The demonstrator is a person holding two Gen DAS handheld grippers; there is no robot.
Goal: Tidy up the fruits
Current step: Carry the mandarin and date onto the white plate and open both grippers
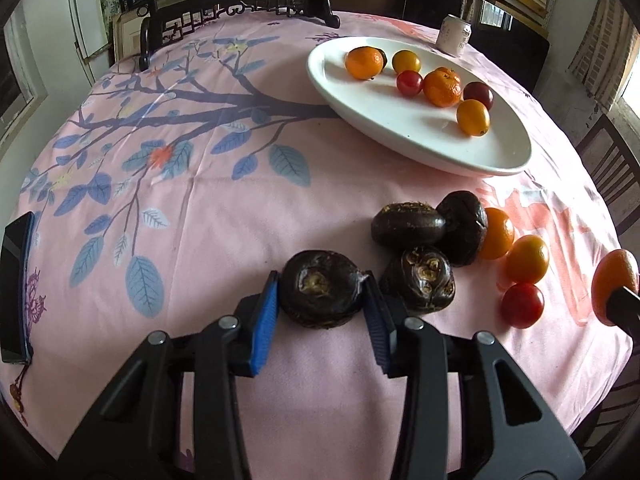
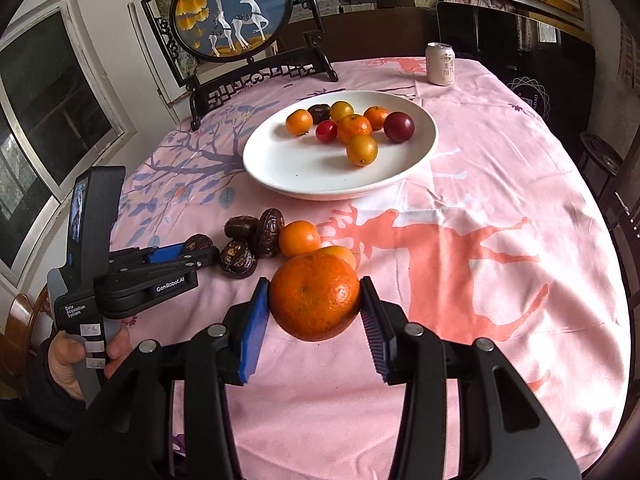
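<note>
My left gripper (image 1: pixel 322 294) is shut on a dark brown water chestnut (image 1: pixel 320 286) just above the pink cloth. Three more water chestnuts (image 1: pixel 408 224) lie to its right, beside two small oranges (image 1: pixel 526 258) and a red cherry tomato (image 1: pixel 522 304). My right gripper (image 2: pixel 314 300) is shut on a mandarin (image 2: pixel 314 294), which also shows at the right edge of the left wrist view (image 1: pixel 614 280). The white oval plate (image 1: pixel 400 128) (image 2: pixel 304 172) at the back holds several mandarins, tomatoes and one dark chestnut.
A drink can (image 2: pixel 440 64) stands behind the plate. A framed deer ornament (image 2: pixel 236 12) on a dark stand sits at the table's far edge. A dark phone (image 1: pixel 16 284) lies at the left edge. The left gripper body (image 2: pixel 132 276) is left of the fruit pile.
</note>
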